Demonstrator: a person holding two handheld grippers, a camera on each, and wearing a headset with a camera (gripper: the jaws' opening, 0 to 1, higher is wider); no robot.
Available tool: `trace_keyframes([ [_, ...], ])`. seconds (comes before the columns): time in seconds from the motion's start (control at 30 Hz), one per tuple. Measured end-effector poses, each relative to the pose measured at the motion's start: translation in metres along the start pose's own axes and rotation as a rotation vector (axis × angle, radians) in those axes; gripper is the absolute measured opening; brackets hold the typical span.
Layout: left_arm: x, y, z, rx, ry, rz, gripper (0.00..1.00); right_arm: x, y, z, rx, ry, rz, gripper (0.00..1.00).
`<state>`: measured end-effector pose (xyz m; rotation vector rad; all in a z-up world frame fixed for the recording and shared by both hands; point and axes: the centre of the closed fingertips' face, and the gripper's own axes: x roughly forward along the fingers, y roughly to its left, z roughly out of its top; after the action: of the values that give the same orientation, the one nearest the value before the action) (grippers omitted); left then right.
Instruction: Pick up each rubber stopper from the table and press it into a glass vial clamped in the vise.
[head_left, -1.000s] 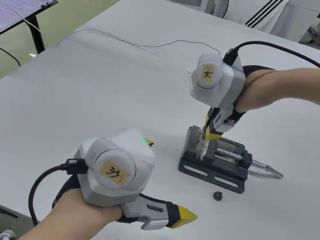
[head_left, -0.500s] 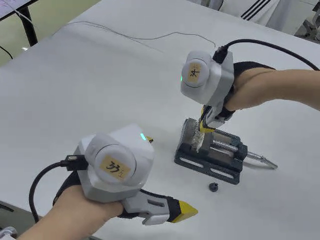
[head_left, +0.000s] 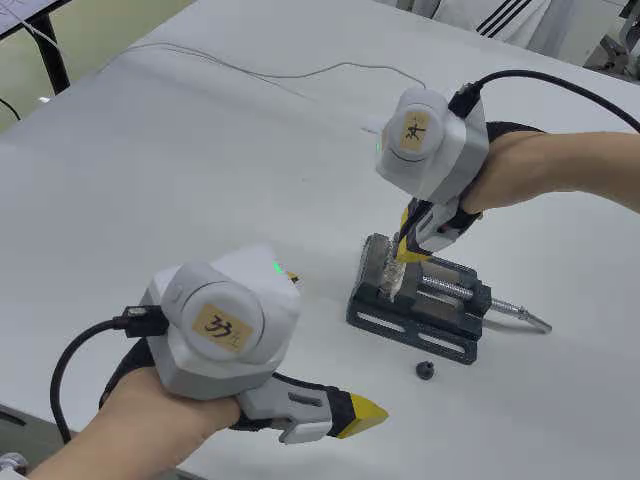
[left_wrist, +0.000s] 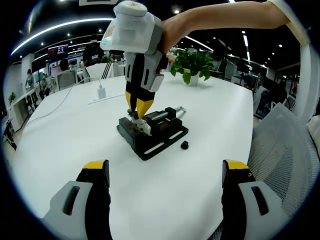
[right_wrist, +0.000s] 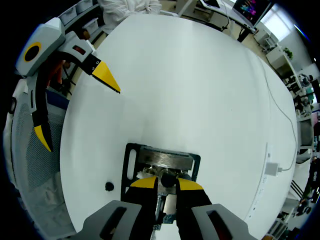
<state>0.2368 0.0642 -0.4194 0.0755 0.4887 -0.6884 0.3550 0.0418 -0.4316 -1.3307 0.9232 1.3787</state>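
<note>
Well, the dark metal bench vise (head_left: 460, 305) sat out on the white tabletop (head_left: 200, 170), and all the action was gathered at it. Clamped between its jaws, at the end away from the long screw handle, was a small clear glass vial (head_left: 390, 275). What was inside that vial? Too small and too glary to call from any view.

The right gripper (head_left: 405, 252) hung straight over the vise, yellow tips pointing down onto the vial's top. Its jaws were drawn in narrow and pinched on a small round black rubber stopper (right_wrist: 168, 176). In the right gripper view that stopper sat dead centre between the tips, directly above the vise's clamped slot. Whether it was already seated in the vial's mouth or only touching the rim, I could not tell.

Off to the near side of the vise, well apart from it, the left gripper (left_wrist: 165, 167) hovered over bare tabletop. Its jaws were spread wide and aimed at the vise.

A second black rubber stopper (head_left: 424, 371) lay loose on the tabletop just beside the vise's base, on the near side toward the handle end. It touched neither the vise nor either gripper. Beyond the vise, on its far side, a thin white cable (head_left: 300, 75) trailed across the tabletop.
</note>
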Motion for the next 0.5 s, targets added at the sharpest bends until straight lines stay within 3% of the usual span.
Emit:
trace_keyframes([
  [0.17,0.000,0.002,0.000,0.004,0.001,0.002,0.92,-0.003,0.005,-0.001,-0.011,-0.024,0.012,0.16],
  [0.27,0.000,0.005,0.002,0.001,-0.001,0.005,0.92,-0.010,-0.002,-0.004,-0.017,-0.030,-0.016,0.19],
  [0.33,0.001,0.008,0.001,0.004,0.001,0.007,0.92,-0.013,-0.009,-0.005,-0.006,-0.056,-0.008,0.21],
  [0.47,0.001,0.010,0.001,0.001,0.004,0.008,0.92,-0.019,-0.014,-0.007,0.009,-0.077,0.013,0.07],
  [0.5,0.001,0.010,0.001,0.001,0.004,0.009,0.91,-0.019,-0.010,-0.004,0.014,-0.101,0.039,0.06],
])
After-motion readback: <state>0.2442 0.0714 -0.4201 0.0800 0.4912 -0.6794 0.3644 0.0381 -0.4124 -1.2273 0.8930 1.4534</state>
